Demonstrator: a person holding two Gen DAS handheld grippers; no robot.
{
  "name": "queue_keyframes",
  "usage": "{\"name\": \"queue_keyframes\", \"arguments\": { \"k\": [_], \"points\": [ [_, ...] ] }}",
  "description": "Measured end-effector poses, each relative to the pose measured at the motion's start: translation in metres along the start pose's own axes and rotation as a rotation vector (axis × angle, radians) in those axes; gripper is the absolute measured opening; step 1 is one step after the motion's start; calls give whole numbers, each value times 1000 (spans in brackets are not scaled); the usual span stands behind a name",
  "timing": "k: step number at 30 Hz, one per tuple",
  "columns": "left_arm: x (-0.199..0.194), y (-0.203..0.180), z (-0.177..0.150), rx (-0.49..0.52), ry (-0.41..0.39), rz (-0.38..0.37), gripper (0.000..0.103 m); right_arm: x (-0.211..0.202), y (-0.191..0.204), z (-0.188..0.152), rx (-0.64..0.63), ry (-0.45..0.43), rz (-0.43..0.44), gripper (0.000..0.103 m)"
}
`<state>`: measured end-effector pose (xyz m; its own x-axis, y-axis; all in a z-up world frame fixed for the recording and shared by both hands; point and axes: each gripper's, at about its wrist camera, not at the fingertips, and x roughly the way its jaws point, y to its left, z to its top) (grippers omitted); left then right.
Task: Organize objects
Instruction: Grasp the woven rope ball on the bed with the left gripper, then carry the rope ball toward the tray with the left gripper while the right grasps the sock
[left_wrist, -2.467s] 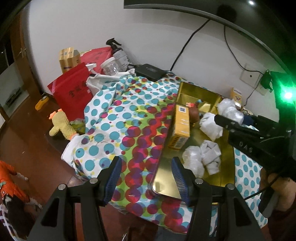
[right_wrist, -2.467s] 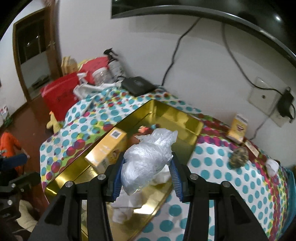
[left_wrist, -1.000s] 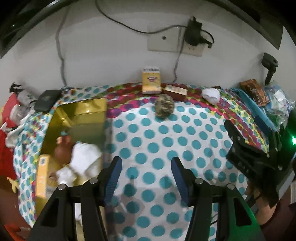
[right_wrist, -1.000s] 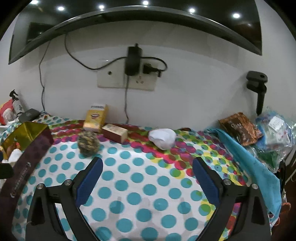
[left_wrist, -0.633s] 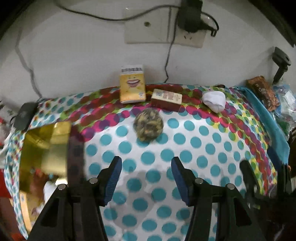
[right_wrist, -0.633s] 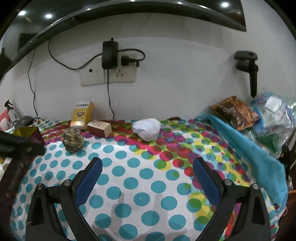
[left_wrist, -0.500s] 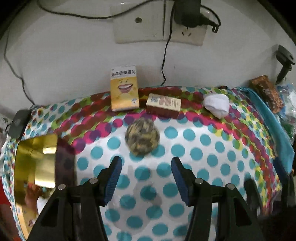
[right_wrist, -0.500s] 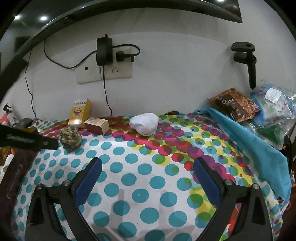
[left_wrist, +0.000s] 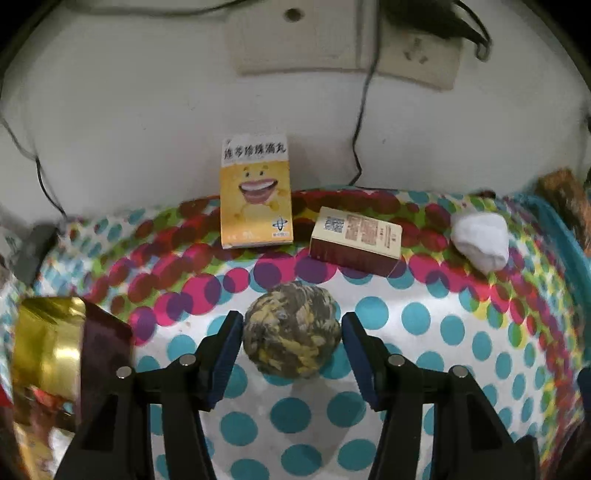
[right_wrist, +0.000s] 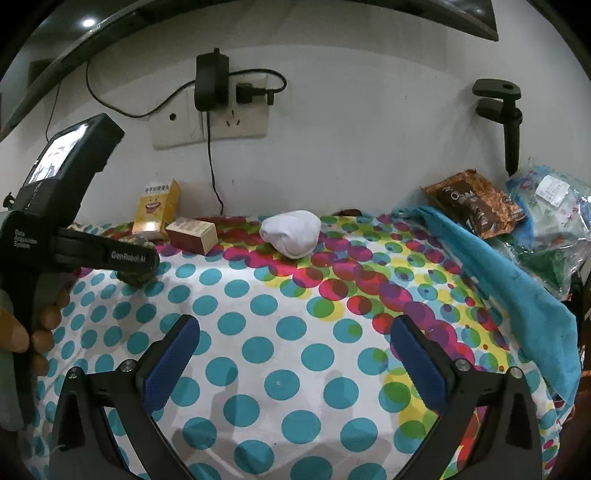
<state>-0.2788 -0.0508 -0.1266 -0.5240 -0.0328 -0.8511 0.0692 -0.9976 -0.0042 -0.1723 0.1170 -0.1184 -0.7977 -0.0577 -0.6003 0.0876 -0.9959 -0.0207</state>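
My left gripper (left_wrist: 291, 334) is open, its blue pads on either side of a mottled brown-and-yellow ball (left_wrist: 291, 328) lying on the polka-dot cloth, with small gaps on both sides. Behind the ball stand a yellow box with a smiling face (left_wrist: 255, 199) and a brown box (left_wrist: 356, 242); a white rolled sock (left_wrist: 480, 238) lies right. My right gripper (right_wrist: 295, 354) is wide open and empty above the cloth. In the right wrist view the left gripper (right_wrist: 125, 254) covers most of the ball (right_wrist: 138, 278); the sock (right_wrist: 291, 232) lies beyond.
A gold tin (left_wrist: 44, 354) with things inside sits at the left edge. A blue cloth (right_wrist: 498, 269), a brown snack bag (right_wrist: 476, 203) and plastic bags (right_wrist: 550, 206) lie at the right. Wall sockets with a charger and cable (right_wrist: 208, 85) are behind.
My left gripper swung from the gold tin to the right and closed in until the ball sits between its pads. My right gripper let go of the plastic bag and opened wide.
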Motion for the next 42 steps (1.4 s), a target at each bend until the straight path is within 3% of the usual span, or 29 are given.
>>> {"name": "queue_keyframes", "arguments": {
  "k": [4, 12, 27, 31, 37, 42],
  "points": [
    [4, 10, -1, -64, 3, -54, 55, -3, 2, -1, -12, -14, 0, 103],
    [5, -2, -4, 32, -46, 16, 54, -1, 1, 0, -7, -2, 0, 103],
    [-15, -5, -15, 69, -61, -17, 54, -3, 2, -3, -10, 0, 41, 103],
    [-27, -6, -19, 60, -62, -16, 54, -11, -5, -4, 31, -38, 27, 103],
    [-51, -12, -29, 97, -118, 12, 54, -26, 9, -5, -39, -115, -12, 103],
    [-70, -6, -37, 69, -131, -17, 54, -41, 24, -9, -135, -191, 79, 103]
  ]
}}
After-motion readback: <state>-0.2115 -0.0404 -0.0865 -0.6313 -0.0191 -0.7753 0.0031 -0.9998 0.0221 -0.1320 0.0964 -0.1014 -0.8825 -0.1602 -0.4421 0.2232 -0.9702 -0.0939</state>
